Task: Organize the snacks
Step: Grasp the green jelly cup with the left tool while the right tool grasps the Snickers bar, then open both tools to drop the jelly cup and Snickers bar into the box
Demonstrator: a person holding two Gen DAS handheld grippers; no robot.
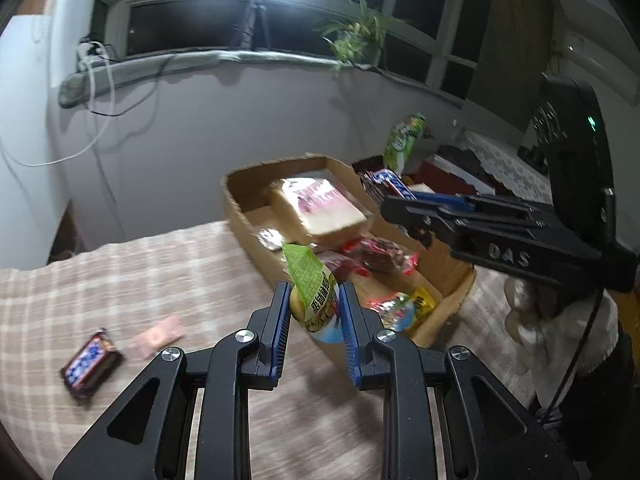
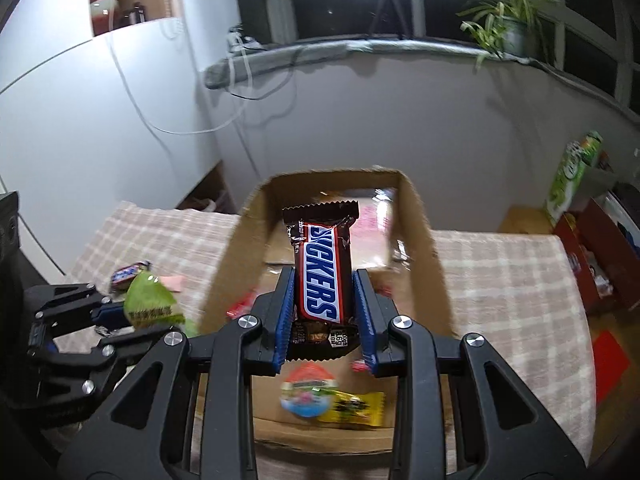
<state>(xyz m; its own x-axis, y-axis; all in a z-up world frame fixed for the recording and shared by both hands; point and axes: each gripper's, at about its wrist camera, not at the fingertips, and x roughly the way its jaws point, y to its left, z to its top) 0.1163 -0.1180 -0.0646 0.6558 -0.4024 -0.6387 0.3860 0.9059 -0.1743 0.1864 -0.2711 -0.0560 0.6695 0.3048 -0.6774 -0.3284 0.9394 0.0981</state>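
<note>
2 snacks are held at this moment, 1 in each gripper. The right gripper (image 2: 324, 312) is clamped on a Snickers bar (image 2: 322, 268), which stands upright between the blue fingers (image 2: 286, 312), its crimped top edge pointing up and its lower end below the pads. The bar is held over the cardboard box (image 2: 420, 216), above the box floor and not touching it. The left gripper (image 1: 314, 316) is clamped on a green snack packet (image 1: 312, 280); the packet sits between the blue pads with its pointed green top tilted to the left. This packet is held over the near left wall of the cardboard box (image 1: 240, 216), at the boundary between box and tablecloth.

Inside the box, the left wrist view shows a wrapped slice of bread (image 1: 316, 208) leaning at the far end, a red-wrapped snack (image 1: 380, 256) at the middle, and a yellow packet (image 1: 422, 306) at the near end. A round blue-and-pink packet (image 2: 306, 396) lies touching that yellow packet (image 2: 354, 410) on the box floor in the right wrist view; both are blurred.

The box rests on a checked tablecloth (image 1: 120, 280). On the cloth to the left of the box lie 1 small Snickers bar (image 1: 90, 364) and 1 pink wrapper (image 1: 158, 338), near each other but apart. A green carton (image 1: 404, 142) stands beyond the box. A potted plant (image 2: 508, 28) sits on the window sill, beside a tripod (image 2: 390, 8) carrying a ring light.
</note>
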